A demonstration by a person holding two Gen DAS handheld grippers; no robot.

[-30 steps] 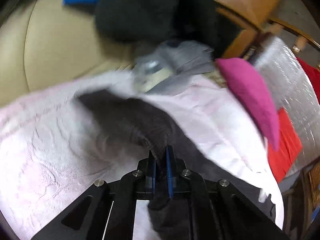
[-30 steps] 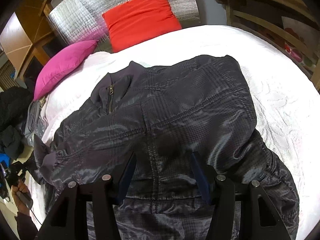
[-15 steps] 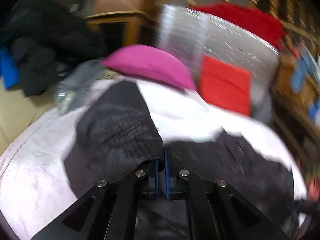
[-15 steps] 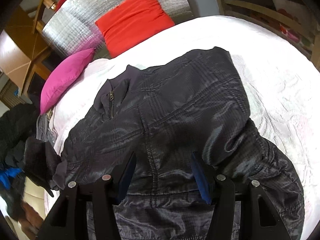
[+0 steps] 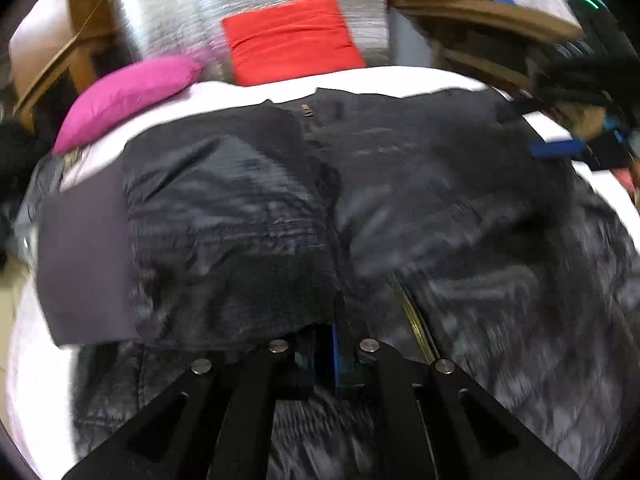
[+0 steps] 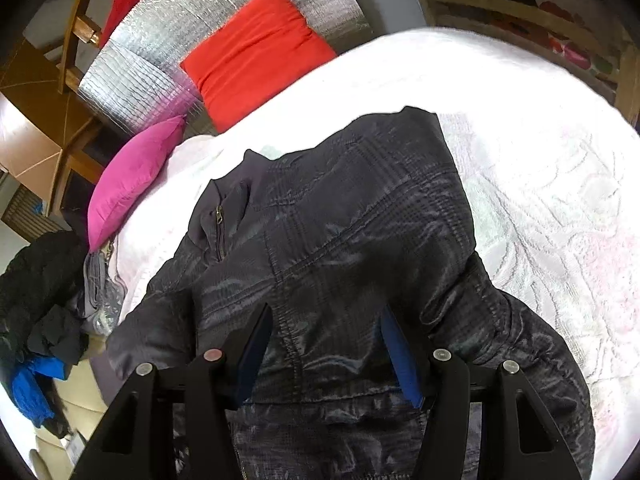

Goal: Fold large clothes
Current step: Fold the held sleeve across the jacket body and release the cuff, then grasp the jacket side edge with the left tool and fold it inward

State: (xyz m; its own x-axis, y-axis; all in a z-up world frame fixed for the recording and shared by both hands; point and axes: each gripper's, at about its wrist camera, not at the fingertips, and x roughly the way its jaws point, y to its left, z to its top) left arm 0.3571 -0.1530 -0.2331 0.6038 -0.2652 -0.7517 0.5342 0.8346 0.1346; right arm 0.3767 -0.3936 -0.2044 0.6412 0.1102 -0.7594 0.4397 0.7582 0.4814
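Note:
A dark, shiny zip-up jacket point(image 6: 340, 220) lies spread on the white bedspread point(image 6: 540, 160). My left gripper point(image 5: 332, 344) is shut on the edge of one sleeve point(image 5: 224, 220) and holds it draped over the jacket's body point(image 5: 440, 184); the view is motion-blurred. My right gripper point(image 6: 326, 312) hovers open just above the jacket's lower half, blue pads apart, nothing pinched. One of its blue pads point(image 5: 556, 148) shows at the right edge of the left wrist view. The jacket's collar and zip pull point(image 6: 219, 212) point toward the pillows.
A pink pillow point(image 6: 132, 176) and a red pillow point(image 6: 256, 52) lean on a silver foil sheet point(image 6: 152, 68) at the head of the bed. Dark and blue clothes point(image 6: 36, 280) are piled off the bed's left side. Wooden furniture point(image 6: 520, 12) rings the bed.
My left gripper has swung the sleeve from the bed's left side across onto the jacket, rolling as it went. The right gripper has drifted slightly and stayed open.

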